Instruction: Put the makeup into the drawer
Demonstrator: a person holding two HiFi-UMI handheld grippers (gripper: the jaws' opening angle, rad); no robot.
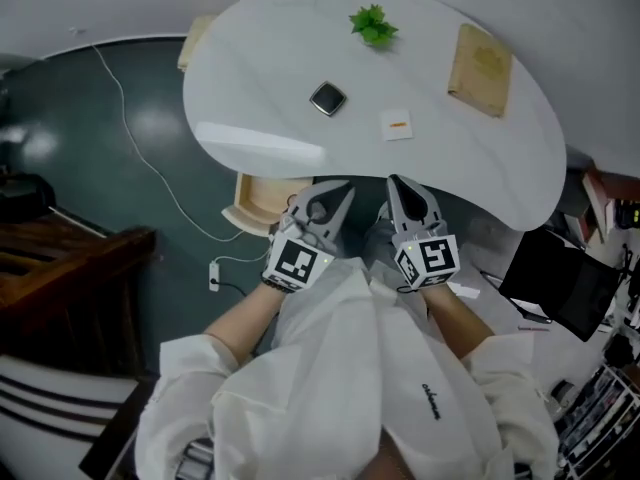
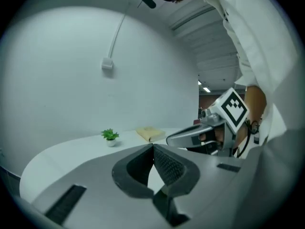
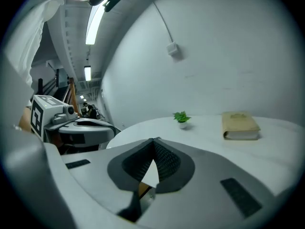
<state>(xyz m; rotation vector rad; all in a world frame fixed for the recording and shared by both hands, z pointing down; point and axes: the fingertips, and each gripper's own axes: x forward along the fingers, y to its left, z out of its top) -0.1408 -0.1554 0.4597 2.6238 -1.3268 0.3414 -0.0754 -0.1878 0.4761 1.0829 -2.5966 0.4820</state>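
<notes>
A small dark square makeup compact (image 1: 327,98) lies on the white curved table (image 1: 250,48), and a small white card with an orange mark (image 1: 396,125) lies to its right. Below the table's near edge a light wooden drawer (image 1: 262,200) stands pulled out. My left gripper (image 1: 340,190) and right gripper (image 1: 398,184) are held side by side in front of the person's white shirt, near that edge and above the drawer. Both are shut with nothing between their pads. Neither gripper view shows the compact. In the left gripper view the jaws (image 2: 153,147) meet; in the right gripper view the jaws (image 3: 153,140) meet too.
A little green plant (image 1: 372,25) (image 2: 110,136) (image 3: 181,118) and a tan book (image 1: 480,56) (image 2: 150,133) (image 3: 240,126) sit at the table's far side. A white cable (image 1: 130,138) runs over the dark floor to a plug (image 1: 215,276). Dark wooden furniture (image 1: 60,258) stands left, black equipment (image 1: 560,288) right.
</notes>
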